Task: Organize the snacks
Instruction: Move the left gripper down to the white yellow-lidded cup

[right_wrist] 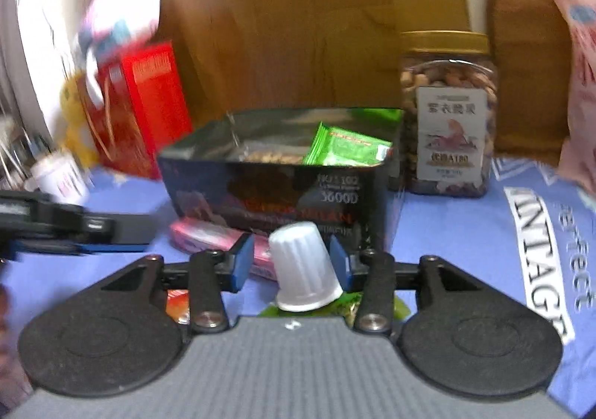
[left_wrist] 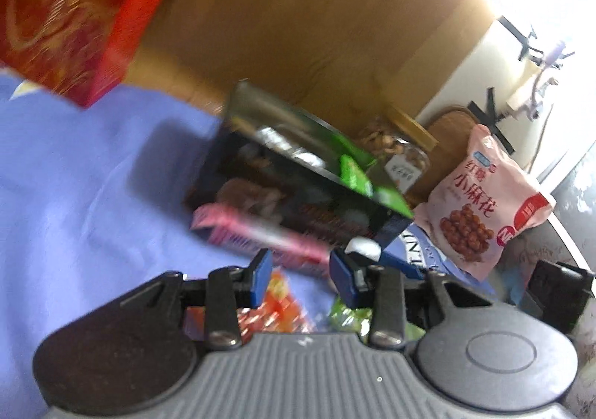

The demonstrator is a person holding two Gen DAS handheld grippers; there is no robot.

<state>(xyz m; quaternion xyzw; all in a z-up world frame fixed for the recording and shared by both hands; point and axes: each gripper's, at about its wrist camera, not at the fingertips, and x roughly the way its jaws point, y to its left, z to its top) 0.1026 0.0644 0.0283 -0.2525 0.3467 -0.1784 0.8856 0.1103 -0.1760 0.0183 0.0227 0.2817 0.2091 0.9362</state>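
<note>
An open dark box [right_wrist: 283,176] stands on the blue cloth [right_wrist: 458,229] with a green packet [right_wrist: 346,148] inside; it also shows in the left wrist view [left_wrist: 298,184]. A pink box [left_wrist: 257,236] lies against its front. My right gripper [right_wrist: 292,260] has its jaws apart with a white ribbed cap [right_wrist: 303,268] between them; the pads look apart from it. My left gripper [left_wrist: 300,275] is open and empty above orange [left_wrist: 275,303] and green [left_wrist: 348,316] wrappers. The white cap [left_wrist: 363,245] peeks past the left gripper's right finger.
A red box [left_wrist: 70,16] stands at the left, also in the right view [right_wrist: 138,109]. A nut jar [right_wrist: 449,113] with a gold lid and a pink snack bag [left_wrist: 484,199] stand to the right. A wooden board [left_wrist: 298,16] lies behind.
</note>
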